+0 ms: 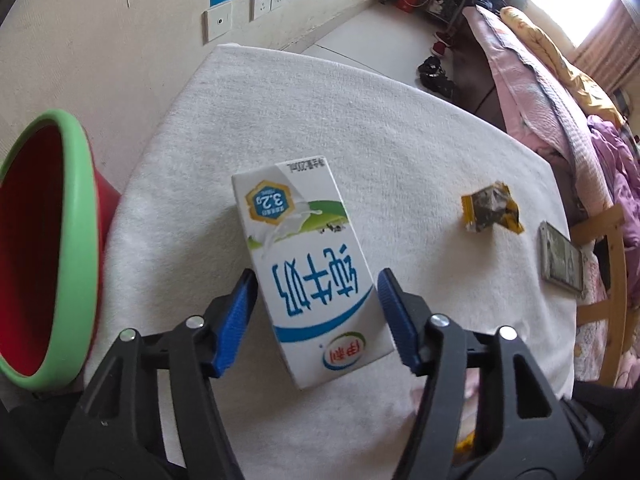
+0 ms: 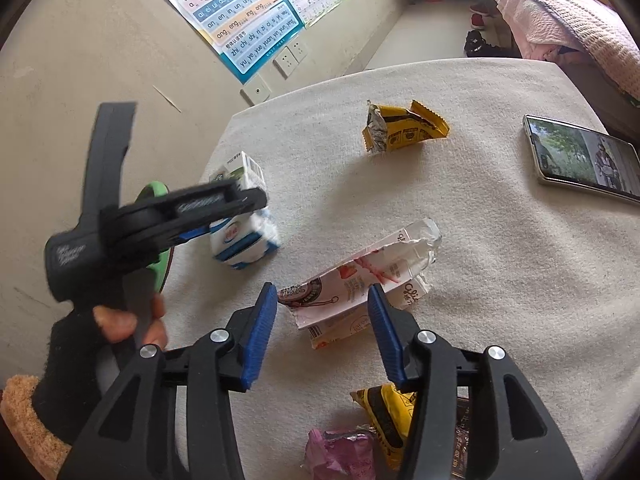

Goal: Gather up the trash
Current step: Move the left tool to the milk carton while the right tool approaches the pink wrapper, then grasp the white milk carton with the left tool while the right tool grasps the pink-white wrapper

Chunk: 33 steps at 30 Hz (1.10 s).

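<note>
Milk carton (image 1: 310,268) is sitting between the blue pads of the left gripper (image 1: 316,316), above the white cloth-covered table (image 1: 400,140); the fingers are standing apart around it, and from the left wrist view I cannot tell whether the pads are pressing its sides or just flanking them. Its print is reading upside down from that camera, its far end pointing toward 11 o'clock. At 9 o'clock from the carton a red bin (image 1: 44,248) with a green rim is gaping, tilted so its mouth is showing. Toward 2 o'clock a torn yellow wrapper (image 1: 490,208) is lying on the cloth, and just past it, at 3 o'clock, a phone (image 1: 560,258) is resting near the table's edge. From the right wrist view, the right gripper (image 2: 322,328) is hovering with its fingers spread wide on either side of the near end of a crumpled pink-and-white wrapper (image 2: 360,276), not clamping it. Below those fingers, at 6 o'clock, a second yellow wrapper (image 2: 384,416) and a pink scrap (image 2: 340,452) are lying at the table's near edge. At 10 o'clock in that view the left gripper (image 2: 236,216) is showing side-on at the carton (image 2: 244,220), with a gloved hand (image 2: 120,320) gripping its handle. Bedding is piling up at 1 o'clock beyond the table.
</note>
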Available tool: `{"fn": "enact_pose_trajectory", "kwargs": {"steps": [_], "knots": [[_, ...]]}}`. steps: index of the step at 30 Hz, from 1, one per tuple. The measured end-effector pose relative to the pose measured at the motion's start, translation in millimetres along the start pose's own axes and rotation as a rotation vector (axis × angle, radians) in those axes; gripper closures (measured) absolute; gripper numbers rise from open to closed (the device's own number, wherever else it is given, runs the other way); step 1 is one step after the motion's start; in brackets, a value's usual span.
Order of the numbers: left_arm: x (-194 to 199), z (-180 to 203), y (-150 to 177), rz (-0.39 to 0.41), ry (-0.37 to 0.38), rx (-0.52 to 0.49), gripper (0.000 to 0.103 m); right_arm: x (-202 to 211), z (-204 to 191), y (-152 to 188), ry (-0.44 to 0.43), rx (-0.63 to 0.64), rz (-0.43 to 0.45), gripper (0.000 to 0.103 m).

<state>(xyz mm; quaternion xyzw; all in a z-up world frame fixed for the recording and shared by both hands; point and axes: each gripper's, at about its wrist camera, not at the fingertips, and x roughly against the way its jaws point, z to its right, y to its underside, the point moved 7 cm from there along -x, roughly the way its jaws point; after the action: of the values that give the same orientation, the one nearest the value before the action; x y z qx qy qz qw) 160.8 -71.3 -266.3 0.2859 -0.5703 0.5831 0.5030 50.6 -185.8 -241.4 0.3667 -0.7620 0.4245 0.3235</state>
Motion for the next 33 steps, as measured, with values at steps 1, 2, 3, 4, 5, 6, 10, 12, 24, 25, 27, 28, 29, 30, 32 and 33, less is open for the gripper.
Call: {"fn": "enact_pose_trajectory", "kwargs": {"steps": [1, 2, 3, 4, 5, 6, 10, 12, 24, 25, 27, 28, 29, 30, 32, 33], "knots": [[4.7, -5.0, 5.9, -0.003, 0.007, -0.001, 0.045, -0.1, 0.2, 0.1, 0.0, -0.002, -0.001, 0.053], [9.3, -9.4, 11.4, -0.003, 0.013, -0.002, 0.045, -0.4, 0.4, -0.2, 0.0, -0.001, -0.003, 0.053], [12.8, -12.5, 15.9, -0.004, 0.013, -0.003, 0.045, -0.8, -0.2, 0.0, 0.002, 0.002, -0.005, 0.053], [16.5, -16.1, 20.9, -0.003, 0.014, -0.003, 0.045, -1.8, -1.0, 0.2, 0.005, 0.006, -0.008, 0.053], [20.3, -20.1, 26.0, -0.003, 0.016, -0.001, 0.045, -2.3, -0.9, 0.5, 0.009, 0.01, -0.009, 0.052], [23.2, -22.5, 30.5, -0.002, 0.016, 0.0, 0.045, -3.1, -0.5, 0.0, 0.014, 0.015, -0.009, 0.051], [28.6, -31.0, 40.6, 0.006, 0.004, 0.006, 0.044, -6.6, -1.8, -2.8, 0.039, 0.036, 0.003, 0.051], [27.1, -31.1, 41.7, 0.004, 0.006, 0.019, 0.044, -7.2, -5.1, -3.0, 0.045, 0.058, 0.009, 0.051], [20.6, -25.3, 48.1, 0.008, -0.002, 0.035, 0.042, 6.3, 1.6, -11.8, 0.031, -0.004, 0.038, 0.046], [20.0, -25.1, 48.9, 0.006, -0.005, 0.035, 0.041, 4.4, 3.6, -10.9, 0.04, -0.009, 0.032, 0.046], [19.2, -25.3, 51.2, 0.0, -0.004, 0.038, 0.04, 2.3, 8.2, -9.8, 0.051, -0.023, 0.027, 0.046], [18.7, -25.2, 52.8, -0.003, -0.003, 0.039, 0.039, 2.0, 10.1, -10.2, 0.054, -0.027, 0.031, 0.044], [17.9, -25.3, 54.1, -0.005, -0.004, 0.04, 0.038, 2.2, 12.0, -11.7, 0.06, -0.027, 0.037, 0.043], [17.4, -25.4, 55.7, -0.007, -0.004, 0.041, 0.037, 2.8, 14.0, -13.9, 0.067, -0.025, 0.047, 0.038], [17.3, -26.3, 58.4, -0.009, -0.001, 0.046, 0.036, 2.1, 19.1, -15.6, 0.072, -0.026, 0.049, 0.033], [17.3, -26.6, 59.6, -0.009, 0.0, 0.047, 0.036, 0.8, 22.2, -16.2, 0.074, -0.033, 0.047, 0.033]]}}
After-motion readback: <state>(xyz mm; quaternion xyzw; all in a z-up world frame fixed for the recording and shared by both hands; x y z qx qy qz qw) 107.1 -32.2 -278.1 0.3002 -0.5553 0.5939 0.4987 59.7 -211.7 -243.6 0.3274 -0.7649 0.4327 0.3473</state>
